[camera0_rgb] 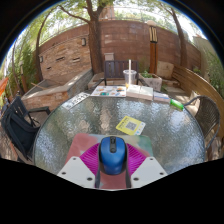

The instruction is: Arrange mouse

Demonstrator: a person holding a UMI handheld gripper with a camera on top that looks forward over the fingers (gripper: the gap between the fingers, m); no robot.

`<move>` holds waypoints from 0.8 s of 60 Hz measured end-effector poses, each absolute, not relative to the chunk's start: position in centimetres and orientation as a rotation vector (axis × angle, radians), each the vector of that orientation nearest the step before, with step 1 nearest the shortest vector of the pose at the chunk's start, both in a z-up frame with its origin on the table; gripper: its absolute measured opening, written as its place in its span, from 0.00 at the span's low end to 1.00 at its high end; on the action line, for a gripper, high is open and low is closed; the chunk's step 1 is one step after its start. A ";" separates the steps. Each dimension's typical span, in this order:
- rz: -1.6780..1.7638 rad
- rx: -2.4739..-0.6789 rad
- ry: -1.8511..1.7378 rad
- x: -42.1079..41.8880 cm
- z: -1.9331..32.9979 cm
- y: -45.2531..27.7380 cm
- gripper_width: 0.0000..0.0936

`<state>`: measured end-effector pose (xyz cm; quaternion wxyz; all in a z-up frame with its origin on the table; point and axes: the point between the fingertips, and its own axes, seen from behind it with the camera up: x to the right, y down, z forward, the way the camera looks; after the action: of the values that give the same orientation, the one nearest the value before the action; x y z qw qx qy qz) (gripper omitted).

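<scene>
Gripper (112,170) is holding the mouse (111,154): blue mouse sits between the two fingers, magenta pads (93,158) tight against both flanks, no gap visible on either side. Reads as a firm pinch, mouse carried at the near edge of the round glass table (70,125).

Whether the mouse's belly touches the glass or hangs just above it: can't tell from this view.

Orientation: long axis runs near-to-far, in line with the fingers. The end with the dark wheel/button strip points far, toward the yellow-green card (130,125) lying on the glass beyond the fingers, slightly right. The rounded tail end sits near, deep between the fingers.

Judgement on the step: this is the carry/place phase.
- Keep squeeze even on both flanks; the shell is smooth and curved, so it could squirt forward if the pinch goes lopsided.
- Lower flat, base parallel to the glass, no nose-down tilt.
- Pick bare glass near the middle, short of the card and well apart from the papers (108,91) and cup (130,76) along the far rim.
- Release only once the base is fully seated, then back straight out along the long axis so the pads don't yaw it.
</scene>
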<state>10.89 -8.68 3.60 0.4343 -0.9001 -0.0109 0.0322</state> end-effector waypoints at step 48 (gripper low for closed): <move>-0.118 -2.241 -0.032 7.5 17.6 -22.7 0.91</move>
<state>7.53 -22.69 17.59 0.4339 -0.8996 -0.0130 -0.0474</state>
